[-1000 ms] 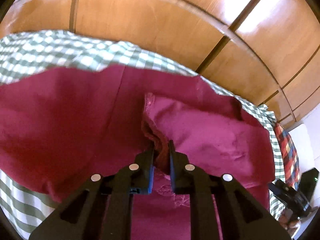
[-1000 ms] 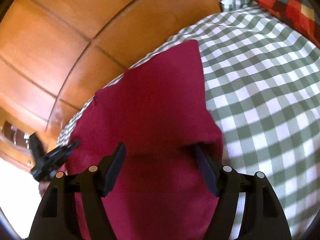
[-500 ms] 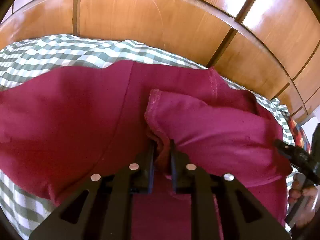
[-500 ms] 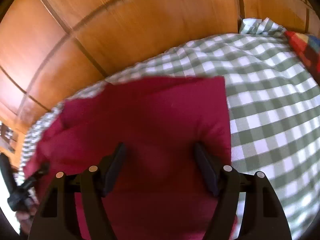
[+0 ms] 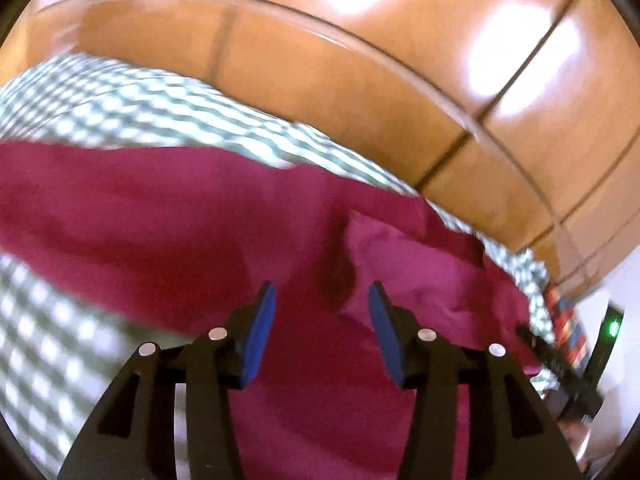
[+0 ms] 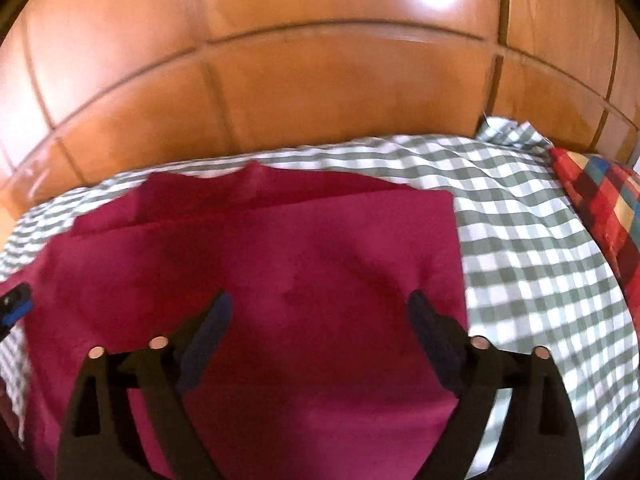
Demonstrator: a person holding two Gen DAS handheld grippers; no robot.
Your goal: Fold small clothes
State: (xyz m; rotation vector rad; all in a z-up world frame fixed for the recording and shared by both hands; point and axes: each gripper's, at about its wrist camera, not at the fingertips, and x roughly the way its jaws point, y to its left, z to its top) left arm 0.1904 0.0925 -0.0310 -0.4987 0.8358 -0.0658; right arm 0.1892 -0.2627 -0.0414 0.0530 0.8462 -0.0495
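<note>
The crimson garment (image 6: 312, 280) lies on the checked bed cover (image 6: 540, 248) before the wooden panelling (image 6: 320, 80), one layer now laid over another with a straight fold edge at the far side. The left tool (image 5: 322, 304), clamped on a raised fold half a second ago, now stands wide open and empty above it; the fold appears released and set down. The right tool (image 6: 320, 308) remains wide open, holding nothing, over the folded cloth.

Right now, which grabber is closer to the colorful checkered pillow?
Right. The right gripper hovers over the red cloth, with the pillow just to its right. The left gripper sits farther off, on the right gripper's other side.
</note>
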